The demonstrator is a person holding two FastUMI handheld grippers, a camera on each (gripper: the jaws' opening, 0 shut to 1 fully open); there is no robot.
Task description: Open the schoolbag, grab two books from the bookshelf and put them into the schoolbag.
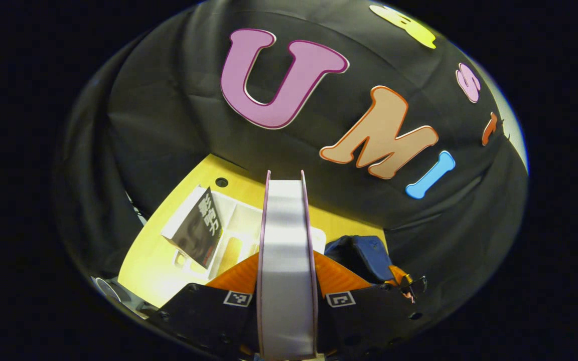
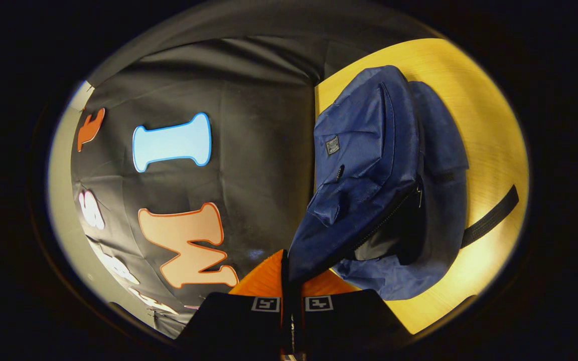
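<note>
In the left gripper view, at the far left, we see the yellow wooden table (image 1: 143, 260), and on it a white bookshelf (image 1: 229, 235) with a dark-covered book (image 1: 199, 228) leaning in its compartment. Next, in the middle, our left gripper (image 1: 286, 286) holds a second book (image 1: 286, 240) edge-on between its two fingers; its white page block faces the camera, framed by thin pink covers, and it rises above the fingers toward the booth's wall. The fingers sit apart by just the thickness of that book and press it from both sides. To the right of the held book, part of the blue schoolbag (image 1: 364, 255) lies on the table, and just beyond it we see the other gripper at the bag's edge.

In the right gripper view, our right gripper (image 2: 289, 291) is at the bottom centre with its fingers drawn close together, pinching a fold of the schoolbag (image 2: 369, 175) at the edge of its opening. To the right, the bag lies on the table (image 2: 474, 125); its zip is undone and the dark interior shows through the gap. A black strap (image 2: 489, 218) runs out from the bag across the wood at the far right.
</note>
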